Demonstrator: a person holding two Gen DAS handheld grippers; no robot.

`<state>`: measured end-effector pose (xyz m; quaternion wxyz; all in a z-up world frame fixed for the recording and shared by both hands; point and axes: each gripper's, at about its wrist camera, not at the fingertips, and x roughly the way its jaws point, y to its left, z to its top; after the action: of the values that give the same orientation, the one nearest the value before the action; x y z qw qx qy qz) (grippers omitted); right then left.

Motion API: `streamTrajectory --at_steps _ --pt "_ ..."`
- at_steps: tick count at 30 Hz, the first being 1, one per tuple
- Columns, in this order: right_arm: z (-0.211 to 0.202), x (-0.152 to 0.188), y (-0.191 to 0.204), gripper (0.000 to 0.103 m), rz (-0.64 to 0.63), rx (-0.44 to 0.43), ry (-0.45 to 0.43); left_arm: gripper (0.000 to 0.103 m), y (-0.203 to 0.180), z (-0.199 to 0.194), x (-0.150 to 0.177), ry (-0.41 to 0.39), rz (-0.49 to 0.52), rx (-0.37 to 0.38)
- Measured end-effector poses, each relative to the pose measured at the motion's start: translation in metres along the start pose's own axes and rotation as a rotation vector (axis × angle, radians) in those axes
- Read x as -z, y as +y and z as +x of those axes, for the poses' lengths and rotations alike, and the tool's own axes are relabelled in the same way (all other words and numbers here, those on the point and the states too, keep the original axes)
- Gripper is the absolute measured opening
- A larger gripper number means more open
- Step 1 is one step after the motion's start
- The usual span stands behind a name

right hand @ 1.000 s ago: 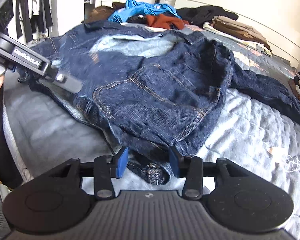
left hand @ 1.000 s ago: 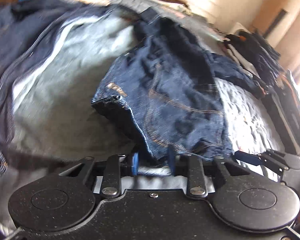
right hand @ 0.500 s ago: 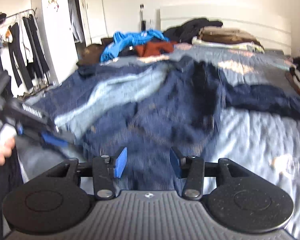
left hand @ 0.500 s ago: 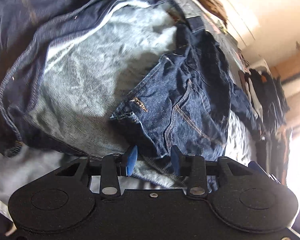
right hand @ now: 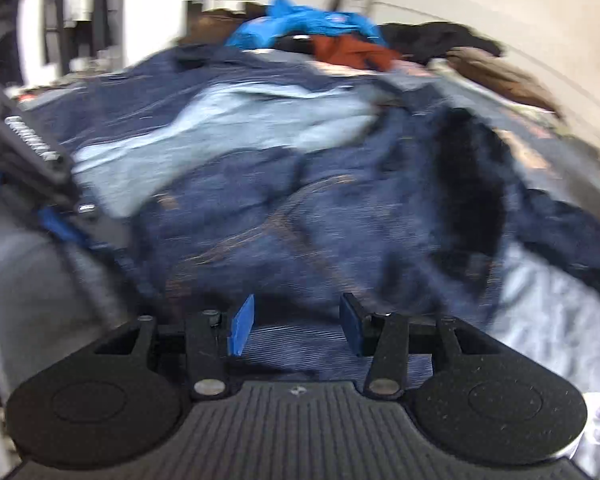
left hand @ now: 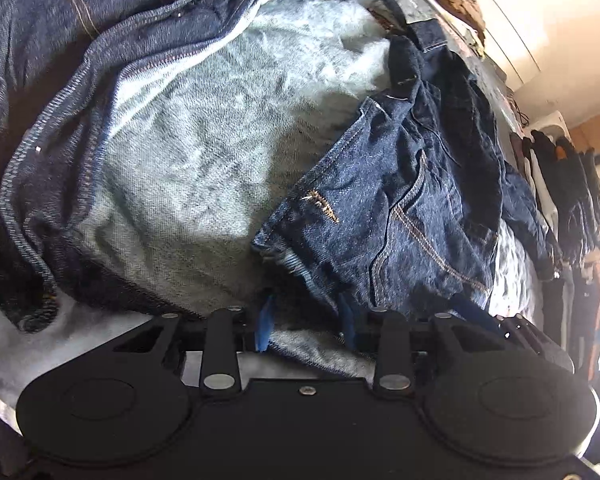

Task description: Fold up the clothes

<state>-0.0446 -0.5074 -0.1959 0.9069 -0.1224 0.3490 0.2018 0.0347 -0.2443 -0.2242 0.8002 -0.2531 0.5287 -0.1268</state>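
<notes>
Half done with the grasp: pinched a fold of the jeans [left hand: 400, 200] on the bed [right hand: 540, 300] with the left gripper [left hand: 305, 320], jaws just closing; held the right gripper [right hand: 292, 320] over the denim, jaws spread and empty. Next, probably needed a right-hand pinch before folding.

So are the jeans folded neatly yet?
No. The jeans lie crumpled on the bed, pale inside turned out.

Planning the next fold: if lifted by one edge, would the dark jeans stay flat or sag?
Probably sag: the jeans already lie rumpled in soft folds. Likely heavyish, being thick denim with doubled seams. Unlikely to slip; the weave looks coarse.
</notes>
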Motion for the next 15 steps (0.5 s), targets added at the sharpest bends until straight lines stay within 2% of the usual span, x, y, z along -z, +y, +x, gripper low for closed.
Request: streamTrajectory --at_steps 4,6,10,13,15 --pt "-0.01 0.005 0.012 0.046 -0.028 -0.124 0.0 0.016 0.004 -0.008 0.007 -0.022 0.06 -0.004" --pt "-0.012 0.006 0.017 0.046 -0.037 -0.165 0.013 0.016 0.008 -0.009 0.008 -0.024 0.057 0.004" --pt "-0.012 0.009 0.026 0.046 -0.066 -0.157 0.024 0.017 0.002 -0.006 0.007 -0.031 0.094 -0.012" --pt "-0.01 0.012 0.03 0.046 -0.096 -0.137 0.016 0.013 -0.017 -0.014 0.007 -0.116 0.243 0.011" --pt "-0.012 0.013 0.031 0.046 -0.102 -0.125 0.005 0.01 -0.034 -0.027 0.012 -0.201 0.363 0.045"
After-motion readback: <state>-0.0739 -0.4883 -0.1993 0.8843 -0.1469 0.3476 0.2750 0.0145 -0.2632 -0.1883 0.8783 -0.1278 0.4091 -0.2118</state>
